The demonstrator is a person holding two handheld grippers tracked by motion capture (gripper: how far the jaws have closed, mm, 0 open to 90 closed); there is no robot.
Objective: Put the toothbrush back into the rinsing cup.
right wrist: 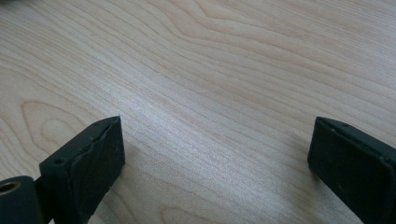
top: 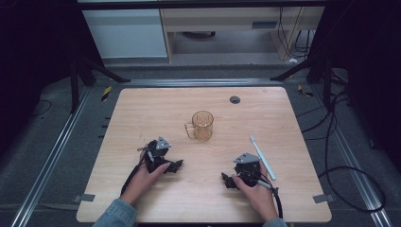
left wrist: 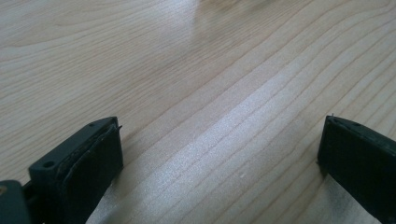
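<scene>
A clear amber mug (top: 203, 126) with a handle on its left stands upright near the middle of the wooden table (top: 142, 109). A white toothbrush (top: 262, 157) lies flat to the right of it, pointing away from me. My left gripper (top: 175, 166) rests low on the table in front of the mug, to its left, jaws pointing right. My right gripper (top: 227, 180) rests beside the toothbrush's near end, jaws pointing left. In the left gripper view the left gripper (left wrist: 219, 140) stands open over bare wood. In the right gripper view the right gripper (right wrist: 215, 140) is open too, nothing between its pads.
A small dark round grommet (top: 235, 99) sits near the table's far edge. Cables (top: 331, 156) trail on the grey floor to the right. Black stand legs (top: 90, 71) flank the far corners. Bare wood spreads between the two grippers.
</scene>
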